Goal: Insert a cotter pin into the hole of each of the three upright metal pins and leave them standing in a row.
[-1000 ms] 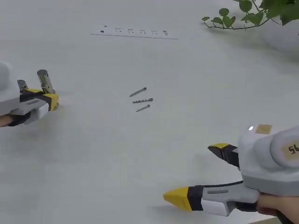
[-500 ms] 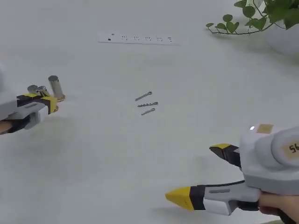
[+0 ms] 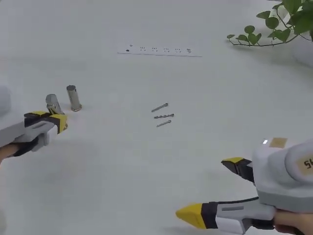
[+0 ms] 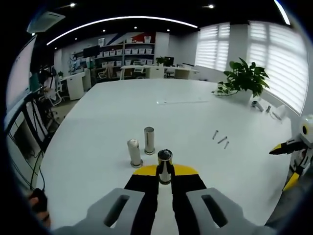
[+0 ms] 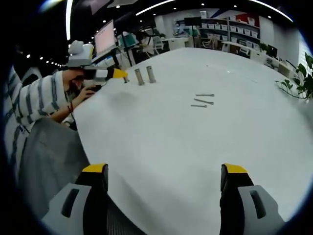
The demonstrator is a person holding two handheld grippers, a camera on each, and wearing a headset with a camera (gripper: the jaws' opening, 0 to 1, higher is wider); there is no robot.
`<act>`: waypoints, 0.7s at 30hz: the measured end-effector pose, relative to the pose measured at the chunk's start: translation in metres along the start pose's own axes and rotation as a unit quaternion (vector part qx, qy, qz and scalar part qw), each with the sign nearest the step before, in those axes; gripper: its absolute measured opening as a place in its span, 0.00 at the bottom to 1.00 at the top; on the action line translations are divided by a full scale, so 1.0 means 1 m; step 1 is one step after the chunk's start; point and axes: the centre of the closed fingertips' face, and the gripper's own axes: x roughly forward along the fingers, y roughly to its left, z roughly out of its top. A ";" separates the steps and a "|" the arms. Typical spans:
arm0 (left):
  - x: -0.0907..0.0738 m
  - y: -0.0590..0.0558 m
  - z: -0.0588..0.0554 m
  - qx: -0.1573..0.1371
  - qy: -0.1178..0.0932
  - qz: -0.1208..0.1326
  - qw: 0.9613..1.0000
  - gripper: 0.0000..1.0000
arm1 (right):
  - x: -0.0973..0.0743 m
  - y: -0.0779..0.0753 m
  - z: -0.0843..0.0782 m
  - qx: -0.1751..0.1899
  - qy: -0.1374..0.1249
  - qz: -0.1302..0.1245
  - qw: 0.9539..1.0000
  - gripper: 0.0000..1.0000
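Steel on white: at left, my left gripper (image 4: 165,172) has its jaws pinched on one metal pin (image 4: 165,160), with two more pins (image 4: 149,140) standing just beyond on the counter (image 3: 122,161). Three cotter pins (image 3: 164,116) lie mid-counter. Near right, my right gripper (image 3: 210,188) gapes wide, jaws empty.

Three cotter pins (image 3: 164,116) lay side by side on the table (image 3: 146,186) near its middle, well apart from both grippers. First metal pin (image 3: 74,98) stood upright on the table well to their left, with the second pin (image 4: 134,152) just beside it. Third pin (image 4: 165,164) stood nearer the person, clamped between the jaws of the left gripper (image 4: 165,171). Right gripper (image 3: 210,188) was at the near right, jaws spread wide. Power strip (image 3: 159,50) lay behind the cotter pins on the far side. Plant (image 3: 279,27) was at the far right.
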 end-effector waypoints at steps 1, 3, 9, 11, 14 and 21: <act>-0.002 -0.003 -0.002 0.004 0.002 0.001 1.000 0.07 | 0.000 0.000 0.000 -0.001 0.000 0.001 1.000 0.96; -0.004 -0.006 -0.005 0.005 0.003 0.001 1.000 0.07 | -0.001 0.000 0.001 -0.004 -0.001 0.001 1.000 0.96; -0.010 -0.022 -0.021 -0.009 0.005 -0.006 1.000 0.07 | -0.001 0.002 0.001 -0.010 -0.002 0.008 1.000 0.96; -0.012 -0.025 -0.026 -0.011 0.009 -0.004 1.000 0.07 | 0.000 0.003 0.000 -0.013 0.000 0.010 1.000 0.96; -0.014 -0.029 -0.033 -0.020 0.010 -0.003 1.000 0.07 | 0.001 0.004 -0.001 -0.012 0.000 0.013 1.000 0.96; -0.012 -0.037 -0.045 -0.013 0.023 -0.001 1.000 0.07 | 0.003 0.006 -0.001 -0.018 0.002 0.019 1.000 0.95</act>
